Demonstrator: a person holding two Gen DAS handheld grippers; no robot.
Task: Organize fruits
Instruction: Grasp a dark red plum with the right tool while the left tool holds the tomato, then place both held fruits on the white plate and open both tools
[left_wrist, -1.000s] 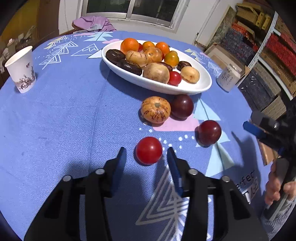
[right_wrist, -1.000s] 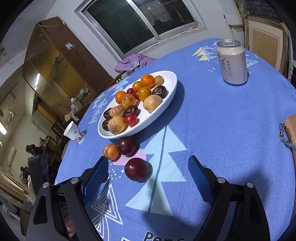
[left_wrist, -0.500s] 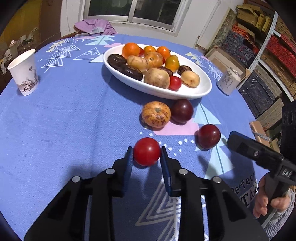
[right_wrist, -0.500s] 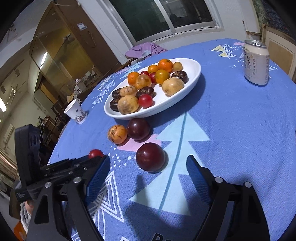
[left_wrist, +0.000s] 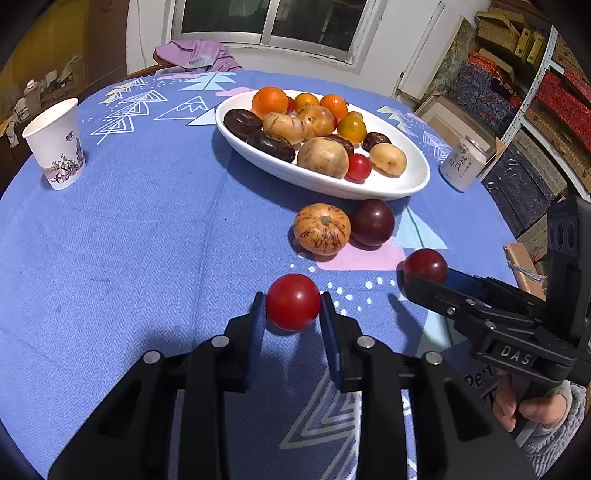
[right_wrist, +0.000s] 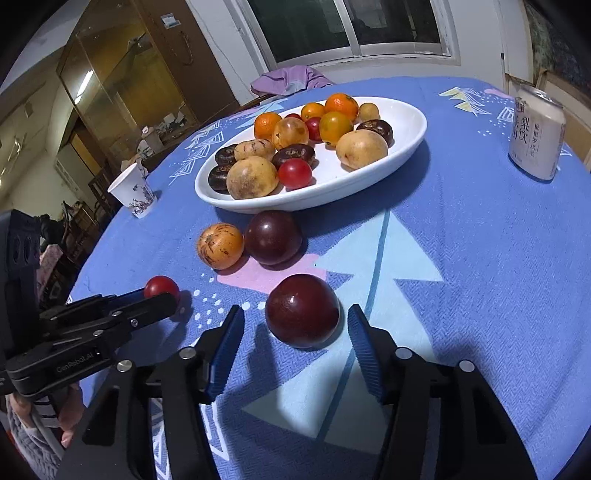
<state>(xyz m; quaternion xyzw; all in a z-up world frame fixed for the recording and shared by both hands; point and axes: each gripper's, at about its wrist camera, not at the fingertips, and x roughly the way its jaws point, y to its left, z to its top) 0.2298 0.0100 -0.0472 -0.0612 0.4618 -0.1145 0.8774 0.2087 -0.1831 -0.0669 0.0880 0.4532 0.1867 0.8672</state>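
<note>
Right hand-held gripper now closing around plum, left hand-held gripper clamping tomato

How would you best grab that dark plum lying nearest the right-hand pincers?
Pinch the dark plum across its widest middle, one pad on each side, coming down from the near side at a slant. It is round and smooth, lying apart from the other fruits. The right gripper already straddles it, jaws closing, pads not yet touching.

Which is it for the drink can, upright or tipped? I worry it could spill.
Upright. The can stands on its base on the blue tablecloth, top rim uppermost, right of the white dish.
</note>
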